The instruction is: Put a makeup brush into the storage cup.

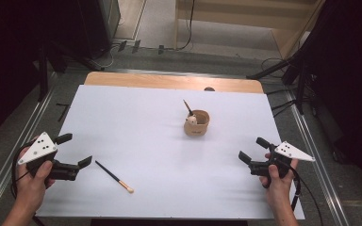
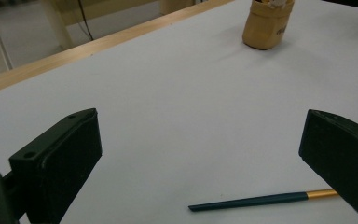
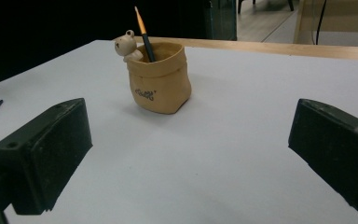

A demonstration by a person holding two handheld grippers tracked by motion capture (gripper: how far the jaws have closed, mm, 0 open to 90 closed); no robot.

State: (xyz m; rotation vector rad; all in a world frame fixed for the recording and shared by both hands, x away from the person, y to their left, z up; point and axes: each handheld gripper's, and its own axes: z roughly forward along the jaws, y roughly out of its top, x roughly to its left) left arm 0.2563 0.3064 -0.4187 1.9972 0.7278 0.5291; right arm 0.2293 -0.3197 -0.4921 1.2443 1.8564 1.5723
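Left tongs [image 1: 75, 151] gape beside the brush [image 1: 114, 177]; right tongs [image 1: 253, 149] hover spread.

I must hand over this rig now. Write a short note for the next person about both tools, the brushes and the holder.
Left tool: open, holds nothing, beside the loose brush lying flat on the white sheet.
Right tool: open, holds nothing, apart from the tan holder.
Done: one brush stands in the holder.
Left: probably pick up the loose brush and place it in the holder.
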